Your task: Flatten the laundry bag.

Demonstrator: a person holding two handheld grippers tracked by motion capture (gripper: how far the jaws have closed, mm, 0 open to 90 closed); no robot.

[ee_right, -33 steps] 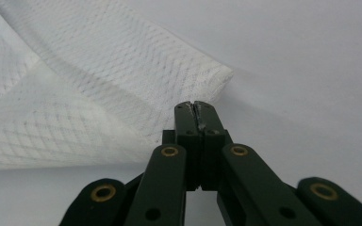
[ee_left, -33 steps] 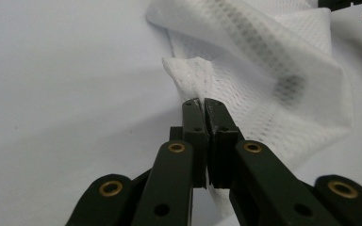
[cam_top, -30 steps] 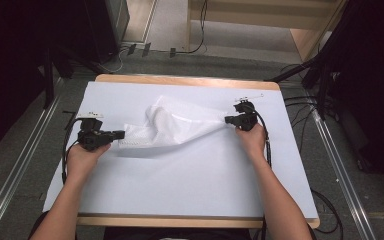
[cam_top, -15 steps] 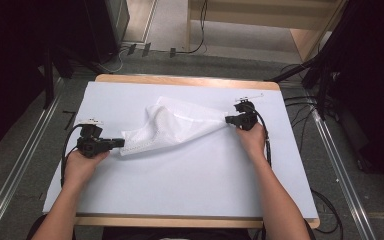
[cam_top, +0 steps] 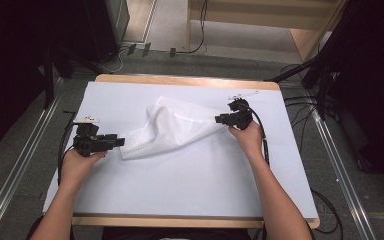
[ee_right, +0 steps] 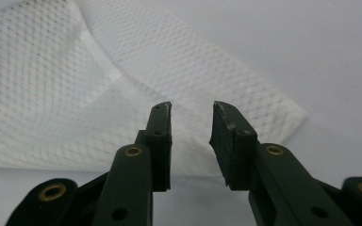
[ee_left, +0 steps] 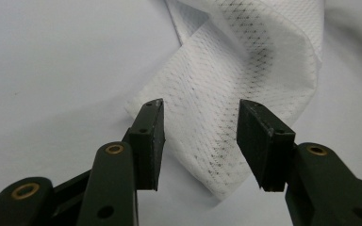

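Left gripper point(cam_top: 121, 142) is sitting nearer than before, jaws apart, nothing held; right gripper point(cam_top: 218, 119) likewise gaping. White mesh cloth point(cam_top: 177, 131) is lying rumpled, spreading unfinished.

The high view is looking forward and down from above the person's side, taking in the whole table point(cam_top: 190, 190). The left gripper view is sitting very near the surface, facing along its 2 jaws toward the white mesh cloth point(ee_left: 245, 70). The right gripper view is looking low along its jaws at the same cloth point(ee_right: 75, 80), which all 3 views are sharing.
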